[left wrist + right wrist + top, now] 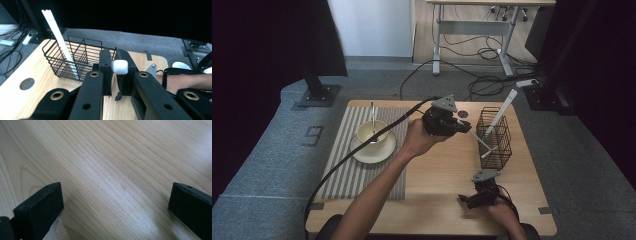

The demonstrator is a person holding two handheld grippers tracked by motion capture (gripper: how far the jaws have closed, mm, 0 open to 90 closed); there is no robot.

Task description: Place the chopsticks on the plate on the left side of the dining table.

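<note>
My left gripper (467,129) hovers over the middle of the wooden table (432,190), shut on a thin white utensil (479,144). The utensil slants down toward the near left side of a black wire basket (495,138). In the left gripper view the utensil's white end (120,67) sits pinched between the jaws of the left gripper (114,75), with the basket (77,58) just beyond. A long flat white utensil (503,111) (58,32) leans upright in the basket. My right gripper (465,200) rests low at the table's front right, open over bare wood (112,170).
A cream bowl (372,132) with a spoon (373,116) stands on a plate (374,154) on a striped placemat (347,175) at the left. A round hole (463,114) lies in the tabletop behind the left gripper. Cables and a desk frame lie on the floor beyond.
</note>
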